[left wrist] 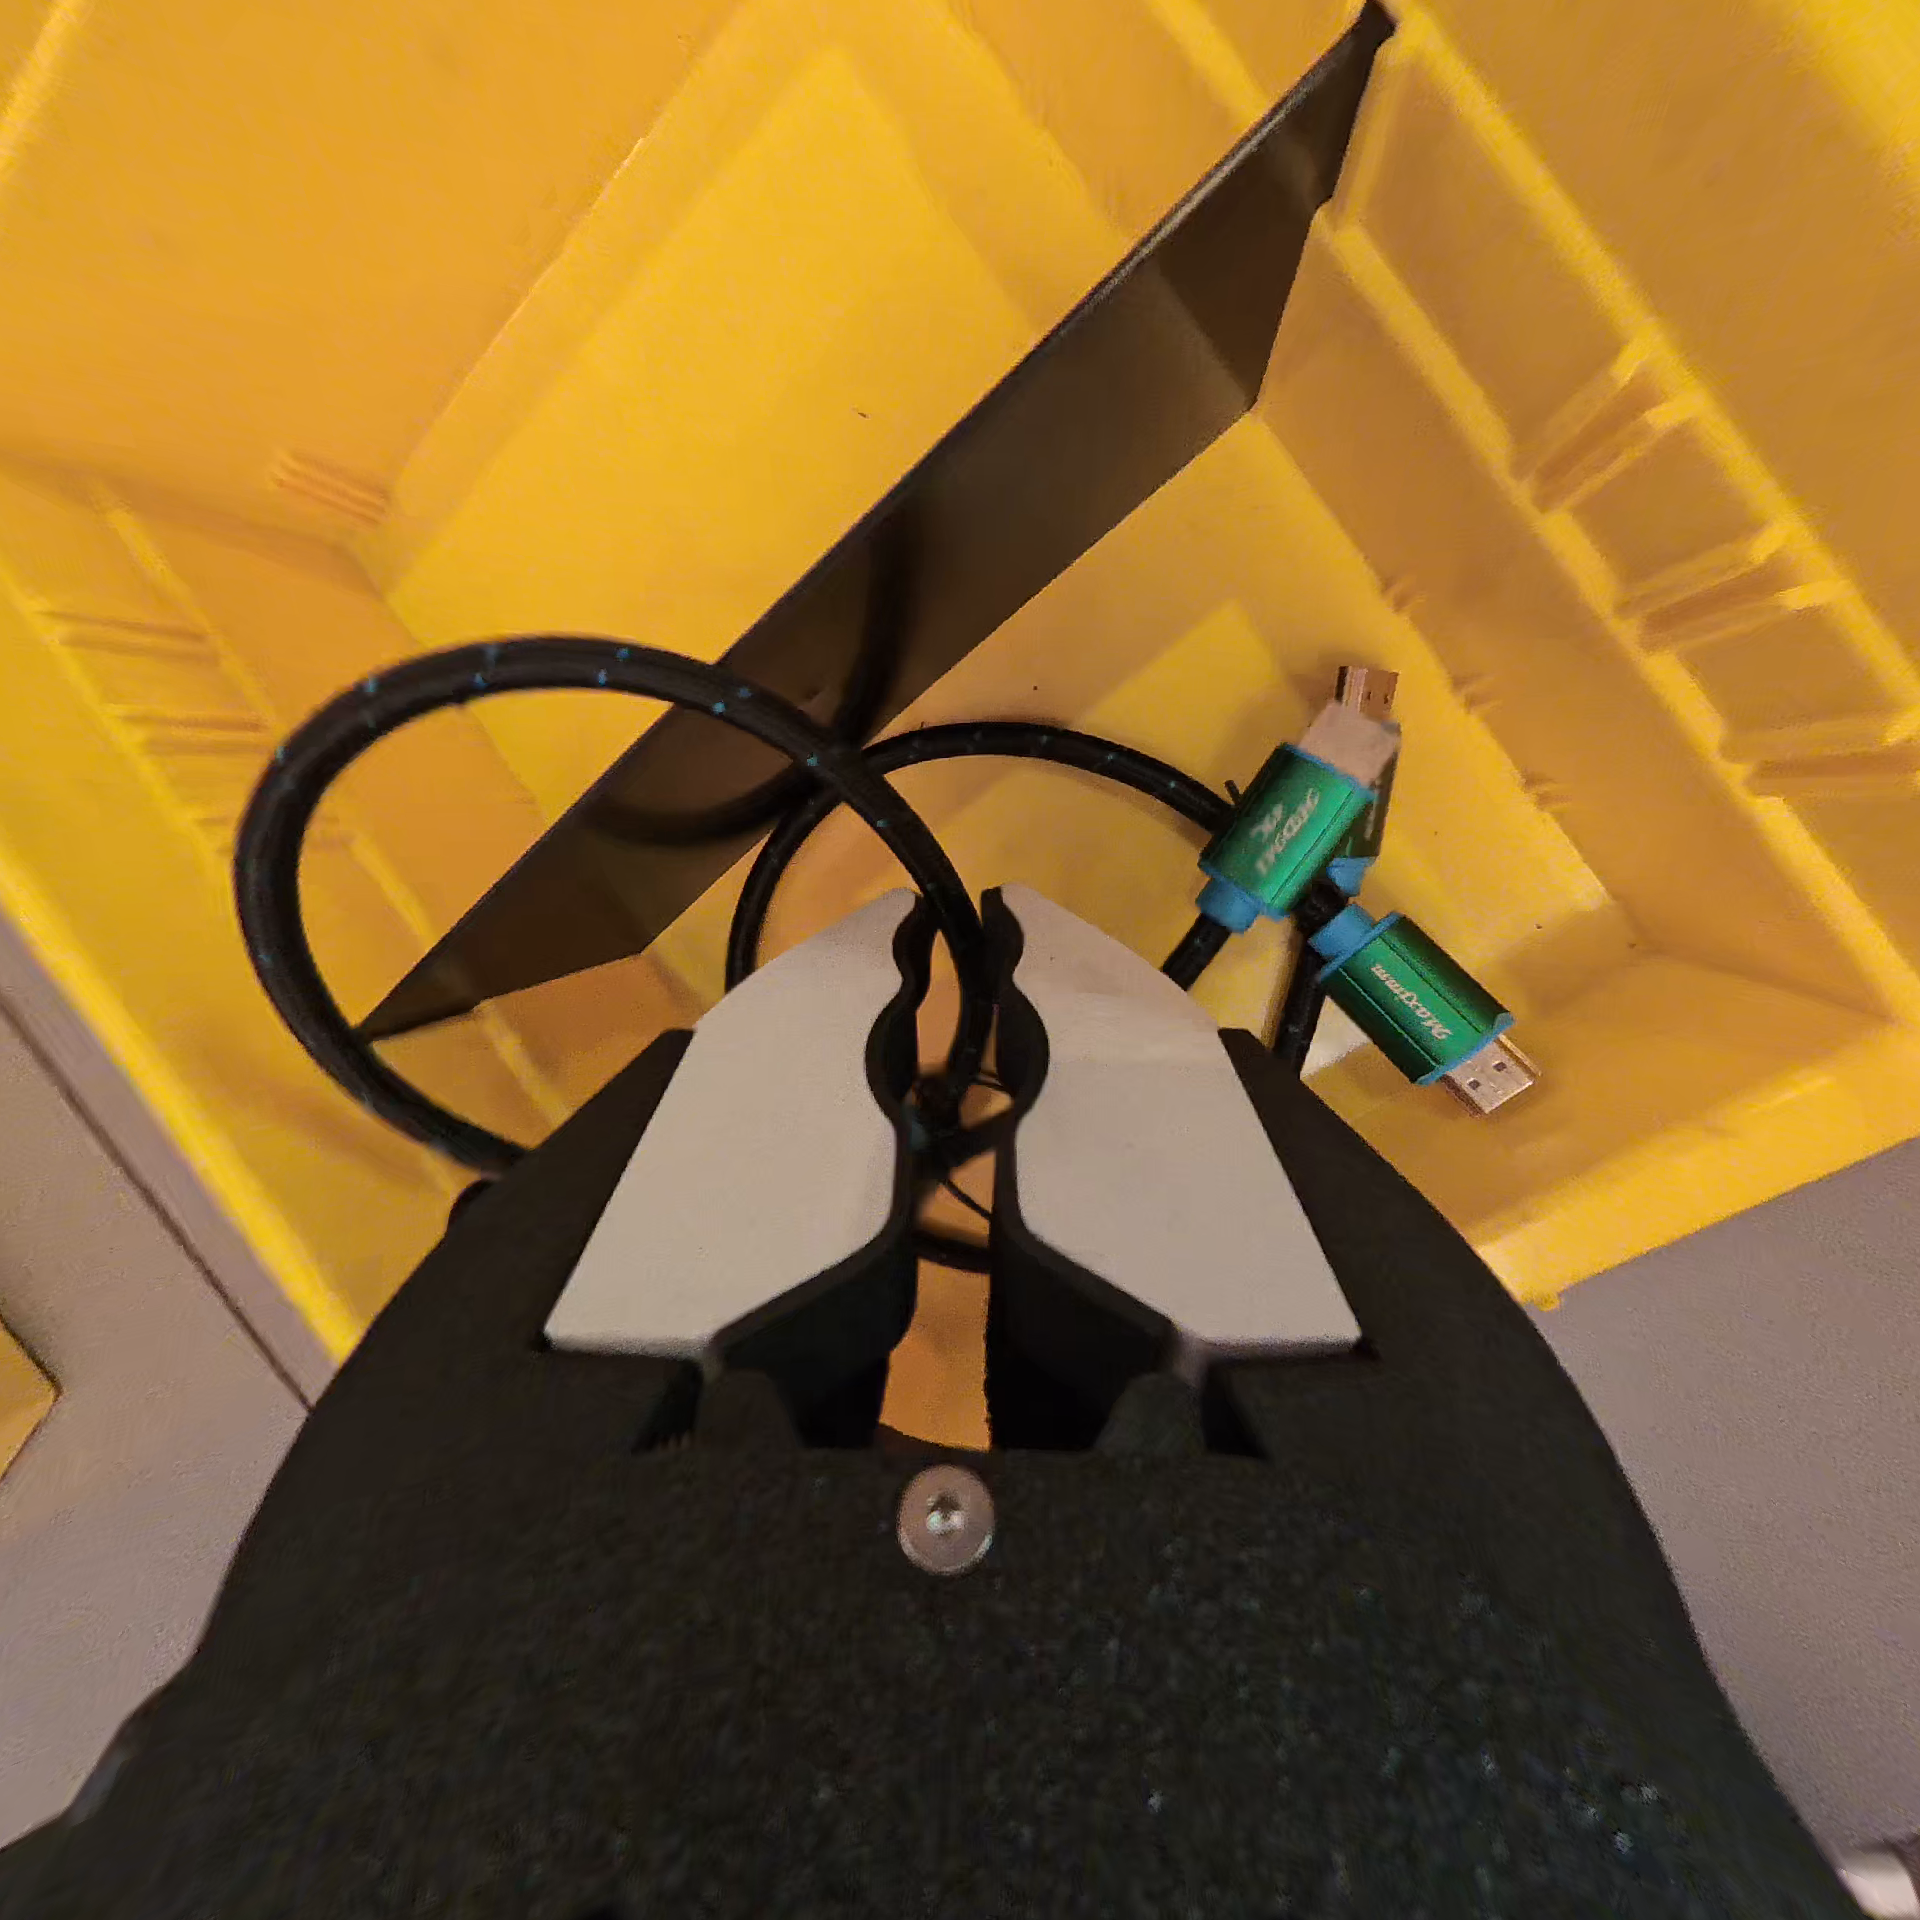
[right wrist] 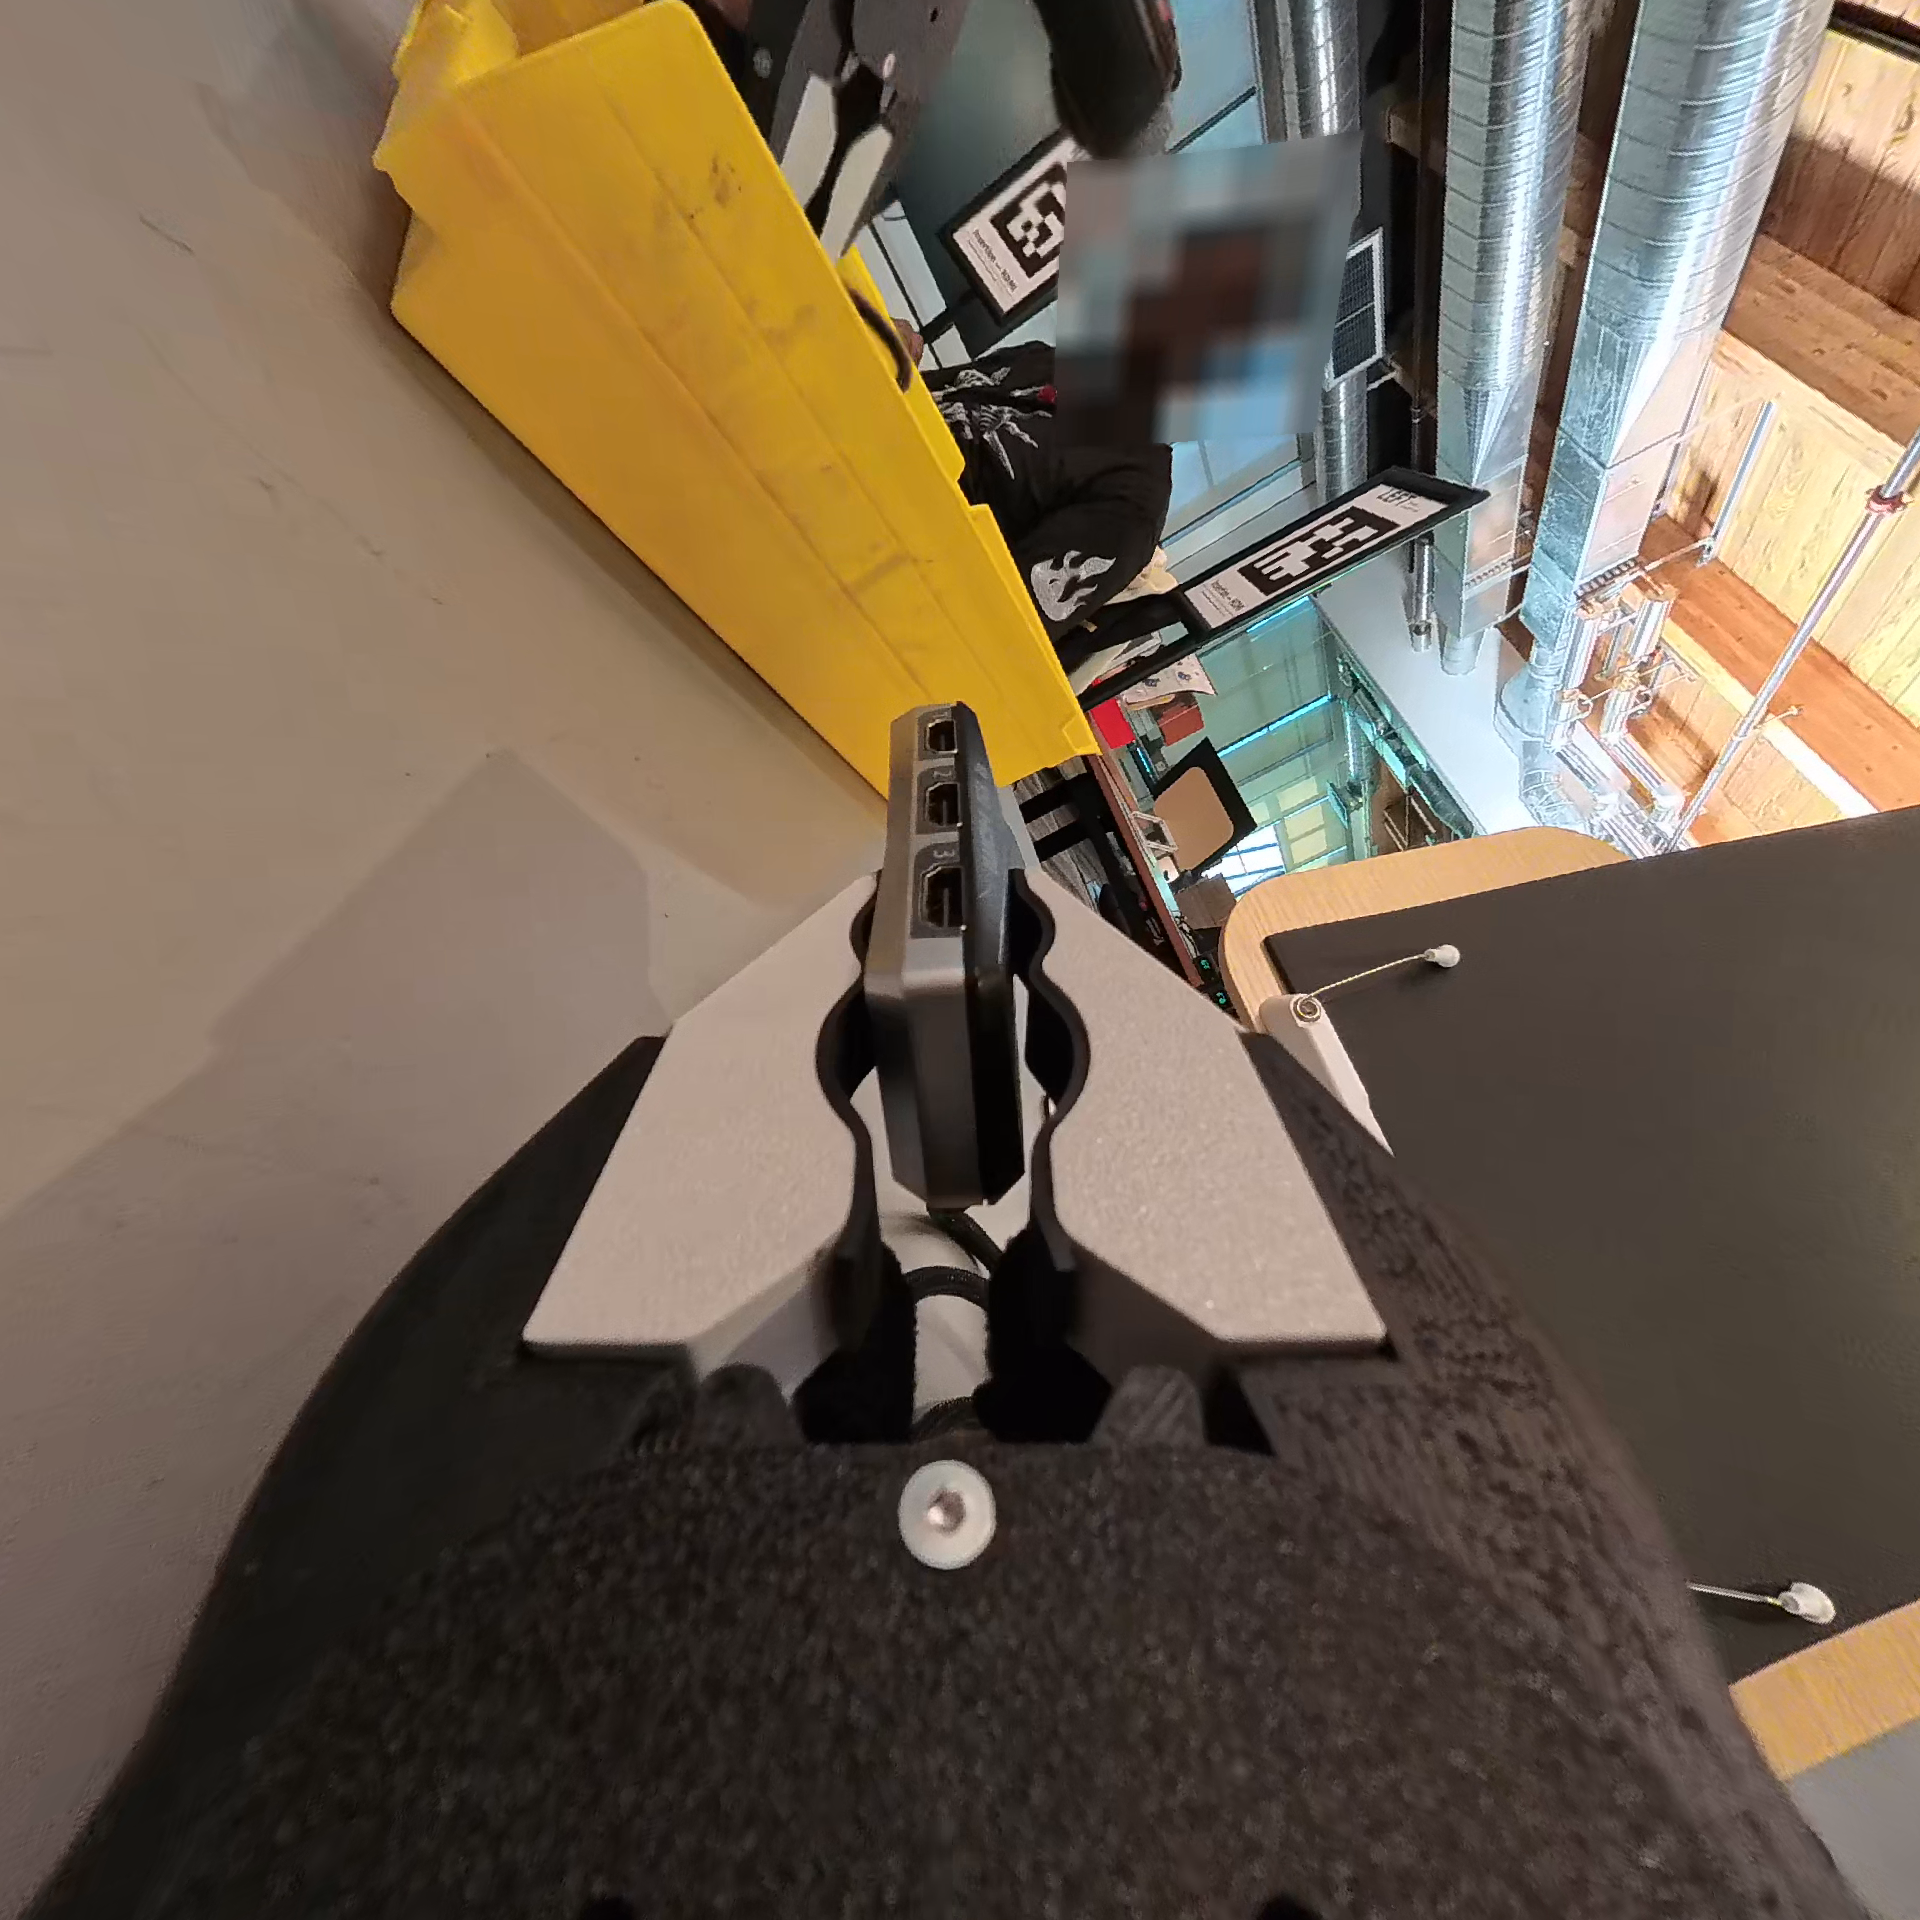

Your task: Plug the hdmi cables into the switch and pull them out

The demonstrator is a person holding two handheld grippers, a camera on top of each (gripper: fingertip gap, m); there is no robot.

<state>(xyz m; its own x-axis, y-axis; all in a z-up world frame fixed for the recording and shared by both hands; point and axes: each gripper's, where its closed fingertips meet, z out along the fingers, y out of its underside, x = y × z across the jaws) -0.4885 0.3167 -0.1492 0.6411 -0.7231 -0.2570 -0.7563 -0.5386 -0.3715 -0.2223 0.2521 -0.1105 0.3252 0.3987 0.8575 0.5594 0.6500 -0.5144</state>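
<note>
Your left claw is pinched on the looped black cable over the yellow bin, while your right claw clamps the switch. Lifting mid-cable could tangle both green plugs.

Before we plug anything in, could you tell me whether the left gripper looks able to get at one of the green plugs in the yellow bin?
Probably not yet: the left gripper is shut on the black cable, and the green plugs lie off to its right.
</note>
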